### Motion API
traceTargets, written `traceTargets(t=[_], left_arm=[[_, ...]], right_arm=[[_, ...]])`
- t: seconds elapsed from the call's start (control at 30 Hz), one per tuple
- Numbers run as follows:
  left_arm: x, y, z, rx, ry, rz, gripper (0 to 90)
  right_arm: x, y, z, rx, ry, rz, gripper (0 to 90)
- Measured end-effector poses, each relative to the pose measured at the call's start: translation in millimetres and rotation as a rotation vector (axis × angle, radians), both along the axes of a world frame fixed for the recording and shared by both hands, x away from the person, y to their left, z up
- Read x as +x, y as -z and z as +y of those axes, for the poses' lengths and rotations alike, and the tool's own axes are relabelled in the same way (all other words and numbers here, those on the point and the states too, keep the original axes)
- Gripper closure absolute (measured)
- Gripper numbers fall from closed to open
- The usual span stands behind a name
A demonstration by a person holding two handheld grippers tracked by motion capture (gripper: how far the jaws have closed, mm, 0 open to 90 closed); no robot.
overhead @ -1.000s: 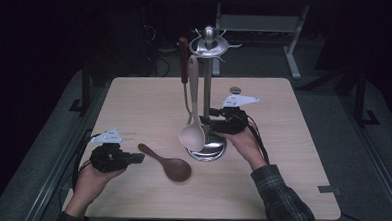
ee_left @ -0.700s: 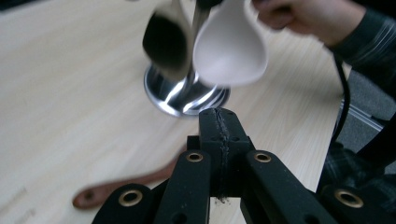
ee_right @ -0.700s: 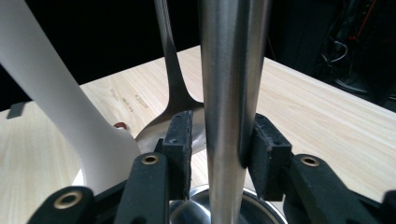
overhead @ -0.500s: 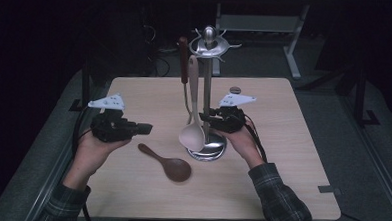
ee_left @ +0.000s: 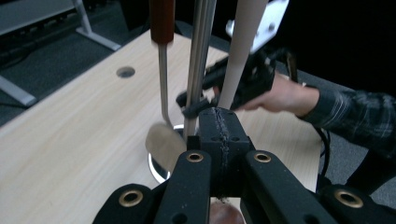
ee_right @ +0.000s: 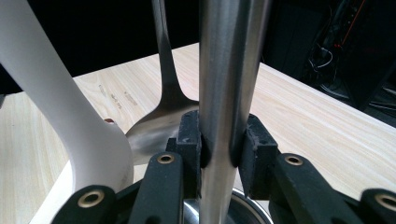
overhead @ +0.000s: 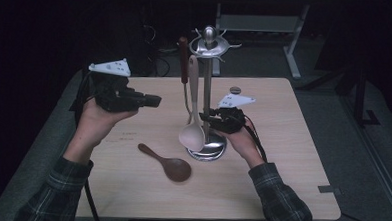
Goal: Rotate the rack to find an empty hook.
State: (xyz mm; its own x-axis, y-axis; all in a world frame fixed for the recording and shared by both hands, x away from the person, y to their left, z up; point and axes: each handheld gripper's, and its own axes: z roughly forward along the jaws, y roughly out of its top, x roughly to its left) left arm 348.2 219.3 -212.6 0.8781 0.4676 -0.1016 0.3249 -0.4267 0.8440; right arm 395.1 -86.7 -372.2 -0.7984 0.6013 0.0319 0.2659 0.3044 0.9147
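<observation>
Left gripper: jaws pressed together, empty, held above the table left of the polished steel utensil stand. Dark wooden spoon lies flat, front-left of stand's round base. White ladle hangs beside the pole. Right gripper clamps the stand's pole.
</observation>
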Motion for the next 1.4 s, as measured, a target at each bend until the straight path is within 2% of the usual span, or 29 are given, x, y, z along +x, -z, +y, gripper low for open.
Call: traceTargets(t=[0.13, 0.17, 0.27, 0.37, 0.4, 0.57, 0.7, 0.77, 0.87, 1.1, 1.4], left_arm=[[9.0, -17.2, -6.7, -0.017, 0.006, -0.015, 90.0], [9.0, -17.2, -6.7, -0.017, 0.006, -0.015, 90.0], [17.7, -32.2, -14.4, -0.031, 0.014, -0.027, 90.0], [22.1, -39.3, -19.3, -0.034, 0.016, -0.035, 90.0], [26.1, -46.9, -23.8, -0.032, 0.021, -0.046, 90.0], [34.4, -64.8, -34.7, -0.043, 0.029, -0.074, 90.0], [38.3, -74.8, -44.2, -0.046, 0.028, -0.086, 90.0], [40.9, -77.6, -48.2, -0.039, 0.024, -0.099, 90.0], [44.0, -79.1, -52.2, -0.033, 0.006, -0.103, 90.0], [48.1, -78.2, -55.1, -0.033, -0.002, -0.107, 90.0], [66.4, -78.2, -62.1, -0.023, -0.03, -0.111, 90.0]], right_arm=[[0.1, 0.0, -0.2, 0.001, -0.003, 0.002, 72.5], [0.1, 0.0, -0.3, 0.001, -0.003, 0.002, 72.5], [0.3, 0.1, -0.4, 0.001, -0.005, 0.002, 72.6], [0.5, 0.0, -0.5, -0.001, -0.008, 0.001, 72.6], [0.5, -0.1, -0.5, -0.002, -0.008, 0.0, 72.6], [0.6, 0.1, -0.6, -0.001, -0.01, 0.0, 72.6], [0.7, 0.1, -0.7, -0.001, -0.01, 0.0, 72.6], [0.8, 0.2, -0.8, -0.002, -0.01, -0.003, 72.6], [0.8, 0.2, -0.9, -0.002, -0.011, -0.005, 72.6], [1.0, 0.4, -1.6, -0.003, -0.015, -0.01, 72.8], [0.2, 0.5, -1.3, 0.002, -0.011, -0.004, 72.7]])
